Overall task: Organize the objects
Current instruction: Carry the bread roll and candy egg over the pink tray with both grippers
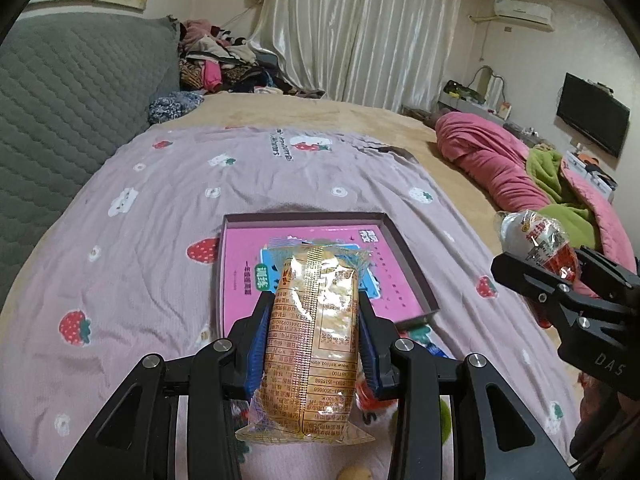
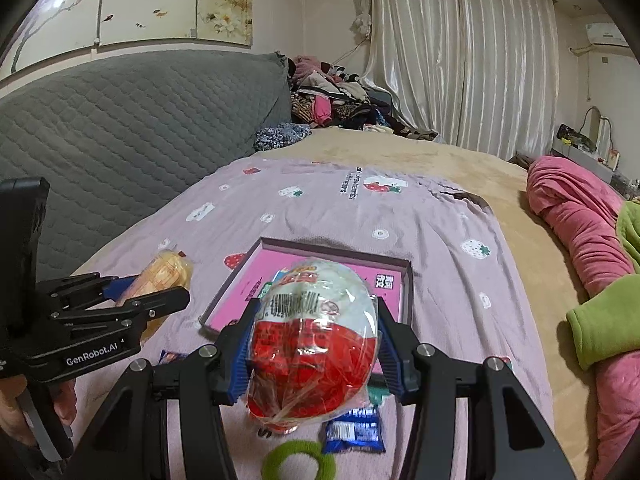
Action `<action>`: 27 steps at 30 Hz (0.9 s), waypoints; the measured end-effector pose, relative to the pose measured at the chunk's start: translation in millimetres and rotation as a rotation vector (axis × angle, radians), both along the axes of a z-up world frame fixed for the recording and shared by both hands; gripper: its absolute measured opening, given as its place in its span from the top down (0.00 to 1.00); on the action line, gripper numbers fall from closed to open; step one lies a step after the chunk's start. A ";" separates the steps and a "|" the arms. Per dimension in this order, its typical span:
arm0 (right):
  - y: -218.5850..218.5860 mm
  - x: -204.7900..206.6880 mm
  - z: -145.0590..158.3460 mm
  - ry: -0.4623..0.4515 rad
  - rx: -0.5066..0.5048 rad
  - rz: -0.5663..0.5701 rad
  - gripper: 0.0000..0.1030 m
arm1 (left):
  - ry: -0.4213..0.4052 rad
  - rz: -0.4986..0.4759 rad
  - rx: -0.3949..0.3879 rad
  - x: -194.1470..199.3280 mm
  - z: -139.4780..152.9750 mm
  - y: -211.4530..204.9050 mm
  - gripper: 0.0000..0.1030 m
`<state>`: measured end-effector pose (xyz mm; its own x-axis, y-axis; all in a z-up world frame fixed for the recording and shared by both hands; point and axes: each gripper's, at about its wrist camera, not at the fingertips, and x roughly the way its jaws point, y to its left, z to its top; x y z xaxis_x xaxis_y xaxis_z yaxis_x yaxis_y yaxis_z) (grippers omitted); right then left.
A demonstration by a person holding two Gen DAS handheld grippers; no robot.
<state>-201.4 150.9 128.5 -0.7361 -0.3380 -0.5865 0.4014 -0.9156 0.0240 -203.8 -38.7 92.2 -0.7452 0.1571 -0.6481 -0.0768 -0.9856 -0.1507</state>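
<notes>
Left gripper (image 1: pixel 312 322) jaws clamp a wrapped cake (image 1: pixel 310 344); right gripper (image 2: pixel 316 344) jaws clamp a red-and-white egg (image 2: pixel 314 340). Both hang above a bed, near a pink tray (image 2: pixel 394 280), possibly a box lid

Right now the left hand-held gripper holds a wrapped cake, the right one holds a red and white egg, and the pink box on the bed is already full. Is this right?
Not quite. The pink box is still empty, as the left wrist view shows. The left hand-held gripper does hold the wrapped cake, and the right hand-held gripper holds the red and white egg.
</notes>
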 end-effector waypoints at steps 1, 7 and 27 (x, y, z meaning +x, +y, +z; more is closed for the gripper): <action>-0.8 -5.3 -0.8 -0.002 -0.002 0.004 0.49 | -0.002 0.001 -0.003 -5.2 -1.0 -0.2 0.61; -7.1 -33.1 -4.5 0.002 0.030 -0.003 0.49 | -0.006 0.012 -0.007 -36.2 -5.4 -3.5 0.61; 5.7 -157.8 -79.9 -0.114 0.010 -0.036 0.49 | -0.051 0.065 0.020 -158.1 -68.8 -29.9 0.61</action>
